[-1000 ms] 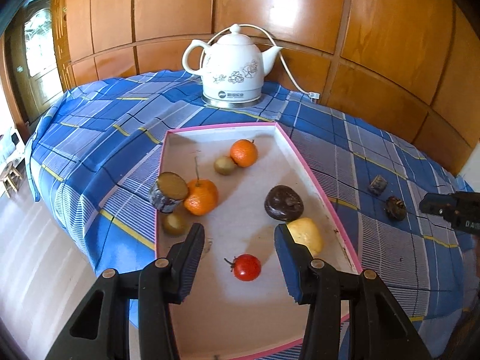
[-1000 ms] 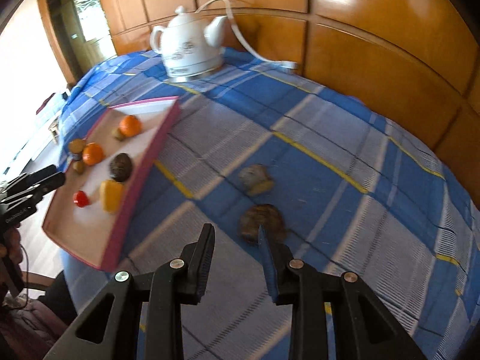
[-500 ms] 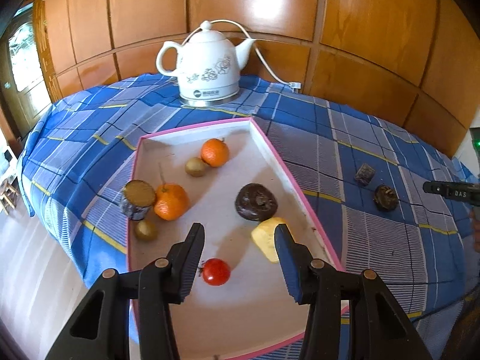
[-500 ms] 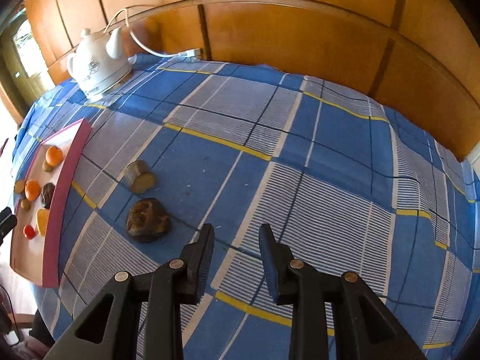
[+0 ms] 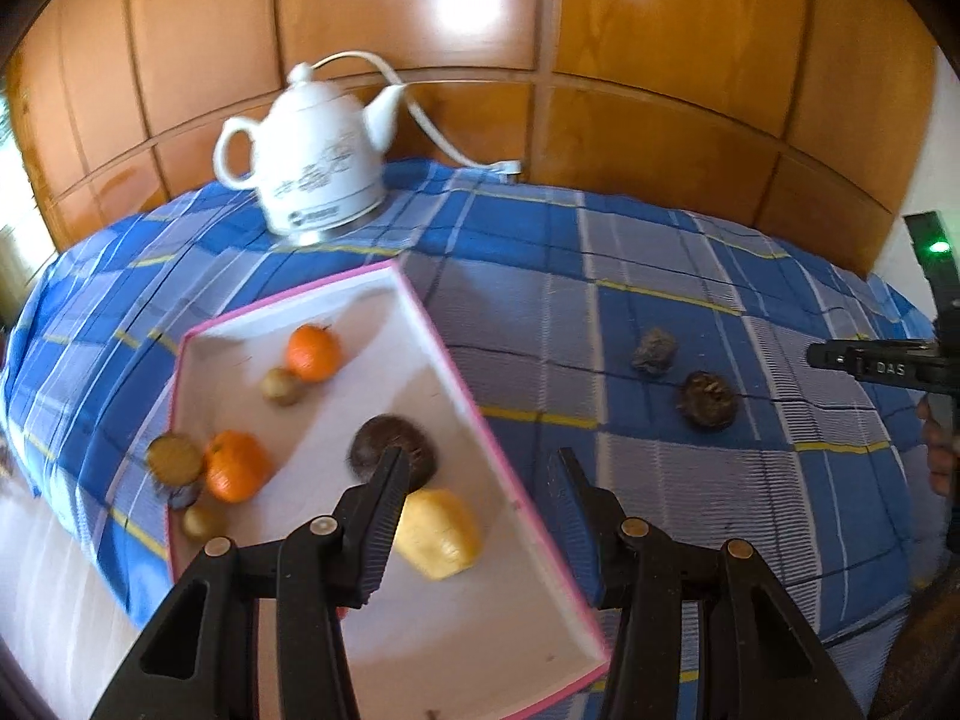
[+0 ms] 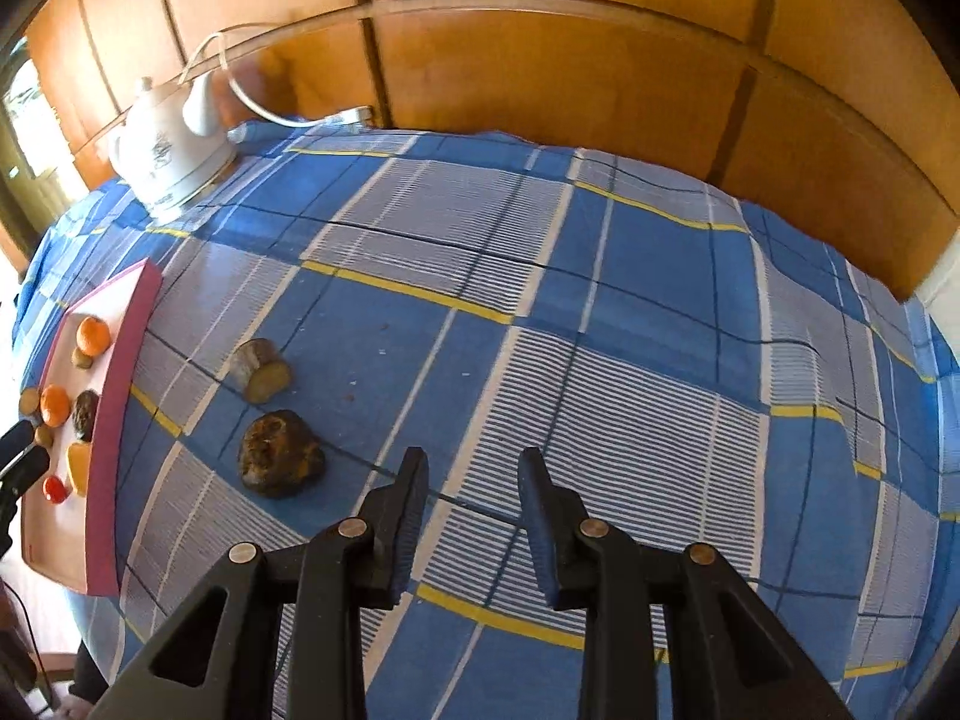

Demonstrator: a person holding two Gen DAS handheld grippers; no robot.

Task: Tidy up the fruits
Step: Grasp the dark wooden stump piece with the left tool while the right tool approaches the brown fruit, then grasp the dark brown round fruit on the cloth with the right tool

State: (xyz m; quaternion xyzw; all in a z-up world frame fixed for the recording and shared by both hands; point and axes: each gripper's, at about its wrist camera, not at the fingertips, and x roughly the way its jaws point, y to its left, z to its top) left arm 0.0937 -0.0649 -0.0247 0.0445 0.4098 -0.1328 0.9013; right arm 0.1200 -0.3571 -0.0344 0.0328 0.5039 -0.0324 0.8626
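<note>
Right wrist view shows your right gripper (image 6: 471, 474) hanging over bare blue plaid cloth (image 6: 600, 312), its jaws parted a little with nothing between them. The dark lumpy fruit (image 6: 281, 461) lies on the cloth just to the left of the left finger, apart from it, and the cut log-shaped piece (image 6: 261, 371) sits a little farther back, toward the pink-rimmed tray (image 6: 123, 372) at the cloth's left edge. From the left wrist view, your left gripper (image 5: 480, 468) is released and empty, jaws apart, straddling the tray's right rim: its left finger hangs above the brown round fruit (image 5: 384, 450) and the yellow fruit (image 5: 441, 531) near that rim. Two oranges (image 5: 313, 353), small green-brown fruits and a cut stump lie toward the tray's left side. A white kettle (image 5: 315, 165) stands at the cloth's back edge.
</note>
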